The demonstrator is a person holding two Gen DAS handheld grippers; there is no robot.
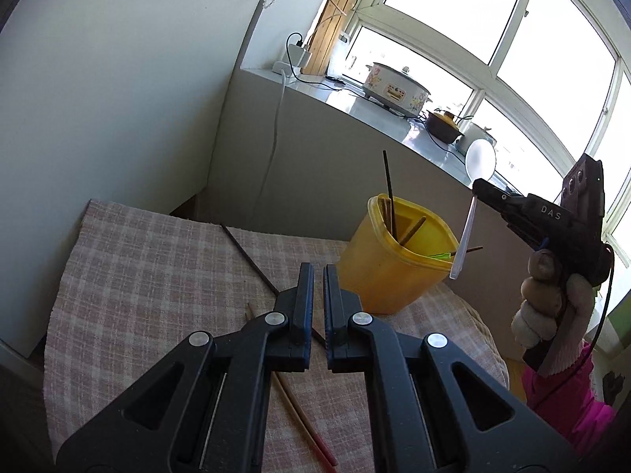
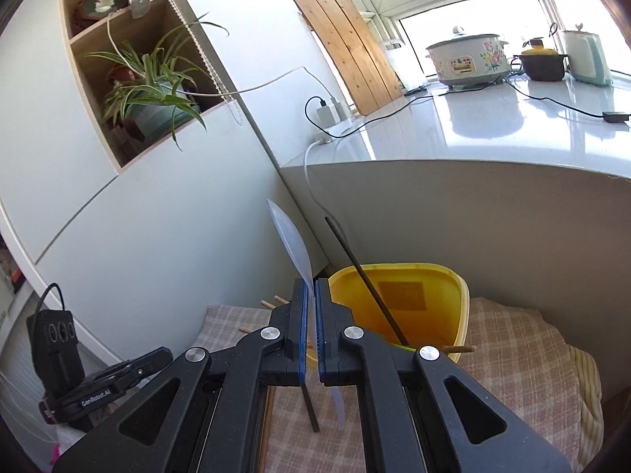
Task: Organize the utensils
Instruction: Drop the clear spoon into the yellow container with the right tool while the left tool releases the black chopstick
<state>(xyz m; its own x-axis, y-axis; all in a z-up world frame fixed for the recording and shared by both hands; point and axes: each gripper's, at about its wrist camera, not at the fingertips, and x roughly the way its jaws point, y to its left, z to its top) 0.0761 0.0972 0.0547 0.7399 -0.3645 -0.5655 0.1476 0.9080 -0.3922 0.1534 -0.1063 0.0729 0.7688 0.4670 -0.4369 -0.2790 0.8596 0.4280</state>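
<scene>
In the left wrist view my left gripper (image 1: 318,270) hangs shut and empty over a checked cloth (image 1: 157,276). A dark chopstick (image 1: 248,254) and a brown-and-red pair (image 1: 303,421) lie on the cloth. A yellow container (image 1: 378,276) with several chopsticks in it stands just beyond. My right gripper (image 1: 478,189) is to the right of and above the container, shut on a translucent plastic spoon (image 1: 480,159), bowl up, handle hanging by the rim. In the right wrist view the right gripper (image 2: 311,282) pinches the spoon (image 2: 290,244) in front of the container (image 2: 457,287).
A grey counter (image 2: 512,126) behind carries a slow cooker (image 2: 467,59), a clay pot (image 2: 542,65), a kettle and cables. A white cabinet with a plant shelf (image 2: 154,86) is on the left. A gloved hand (image 1: 540,307) holds the right gripper. The cloth's edge drops off at the right.
</scene>
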